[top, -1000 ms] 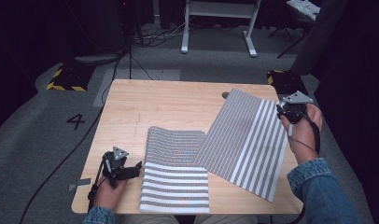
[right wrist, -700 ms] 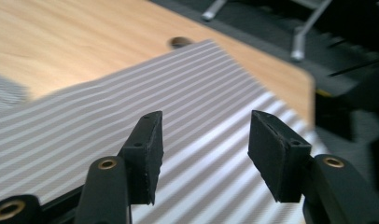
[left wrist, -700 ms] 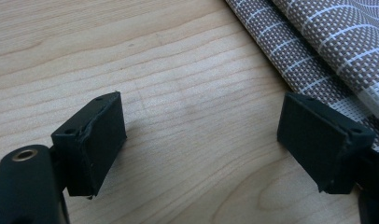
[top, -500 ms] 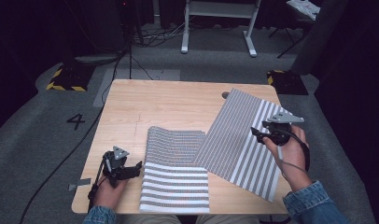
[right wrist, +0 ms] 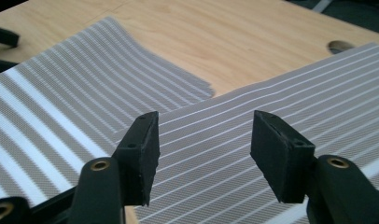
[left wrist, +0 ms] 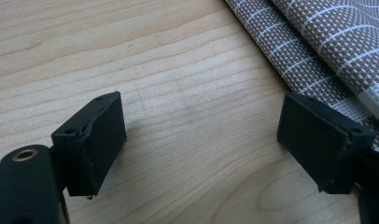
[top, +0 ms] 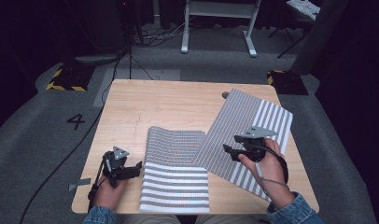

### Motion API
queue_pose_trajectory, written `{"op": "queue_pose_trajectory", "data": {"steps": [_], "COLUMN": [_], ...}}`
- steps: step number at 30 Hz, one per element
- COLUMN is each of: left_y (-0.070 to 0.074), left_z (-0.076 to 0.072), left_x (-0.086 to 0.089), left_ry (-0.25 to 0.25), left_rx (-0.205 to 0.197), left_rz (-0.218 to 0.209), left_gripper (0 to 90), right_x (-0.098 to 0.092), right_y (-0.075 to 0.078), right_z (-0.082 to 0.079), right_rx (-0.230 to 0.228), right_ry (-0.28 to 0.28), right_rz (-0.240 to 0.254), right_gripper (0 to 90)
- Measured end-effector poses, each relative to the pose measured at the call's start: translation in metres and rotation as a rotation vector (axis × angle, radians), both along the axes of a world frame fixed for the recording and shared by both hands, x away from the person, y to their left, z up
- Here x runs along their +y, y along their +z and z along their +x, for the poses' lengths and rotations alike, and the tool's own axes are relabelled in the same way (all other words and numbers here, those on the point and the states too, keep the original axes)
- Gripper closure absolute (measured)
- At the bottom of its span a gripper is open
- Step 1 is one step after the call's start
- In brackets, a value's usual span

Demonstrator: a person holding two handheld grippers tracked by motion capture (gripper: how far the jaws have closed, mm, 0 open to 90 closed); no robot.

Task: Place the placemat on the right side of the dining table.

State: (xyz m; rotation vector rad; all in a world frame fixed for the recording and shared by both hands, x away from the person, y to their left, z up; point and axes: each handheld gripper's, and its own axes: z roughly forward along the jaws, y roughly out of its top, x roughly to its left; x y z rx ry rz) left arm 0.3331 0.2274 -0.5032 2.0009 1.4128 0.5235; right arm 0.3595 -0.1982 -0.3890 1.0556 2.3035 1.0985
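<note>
Two grey-and-white striped placemats lie on the wooden table [top: 169,105]. One mat [top: 176,172] lies at the front middle. The other mat [top: 246,130] lies angled at the right and overlaps the first one's corner. My right gripper [top: 228,150] hovers over the angled mat [right wrist: 281,88] and points left. Its jaws have just been opening, with nothing between them. My left gripper [top: 135,169] rests open on bare wood just left of the front mat [left wrist: 327,42]. Its pads [left wrist: 96,140] are wide apart and hold nothing.
A round cable hole [top: 225,94] sits in the tabletop by the angled mat's far corner. The far half of the table is bare wood. On the floor are a cable [top: 61,158], a painted 4 [top: 76,121] and a white desk frame [top: 218,23].
My right hand has moved from the table's right edge leftward and nearer, onto the middle of the angled mat, and its jaws stand wider. The left hand has not moved.
</note>
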Motion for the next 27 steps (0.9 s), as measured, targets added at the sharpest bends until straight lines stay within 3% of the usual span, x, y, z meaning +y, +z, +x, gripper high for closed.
{"op": "queue_pose_trajectory", "data": {"steps": [2, 8, 15, 18, 19, 27], "left_y": [0.000, 0.000, 0.000, 0.000, 0.000, 0.000], "left_z": [0.000, 0.000, 0.000, 0.000, 0.000, 0.000], "left_x": [0.000, 0.000, 0.000, 0.000, 0.000, 0.000], "left_ry": [-0.001, 0.000, 0.000, 0.000, 0.000, 0.000], "left_rx": [0.000, 0.000, 0.000, -0.001, 0.000, 0.000], "left_rz": [-0.001, 0.000, 0.000, -0.001, -0.001, 0.000], "left_gripper": [15.6, 15.6, 15.6, 15.6, 15.6, 15.6], "right_x": [0.004, 0.028, 0.040, 0.044, 0.048, 0.051], "right_y": [-0.002, -0.028, -0.054, -0.067, -0.077, -0.093], "right_z": [-0.001, -0.006, -0.004, -0.002, 0.000, 0.005], "right_rx": [0.007, 0.060, 0.099, 0.127, 0.156, 0.176], "right_ry": [0.012, 0.048, 0.051, 0.050, 0.060, 0.045], "right_rz": [0.002, 0.026, -0.004, -0.008, -0.014, -0.038], "right_gripper": [42.7, 41.2, 39.9, 38.9, 37.1, 35.6]}}
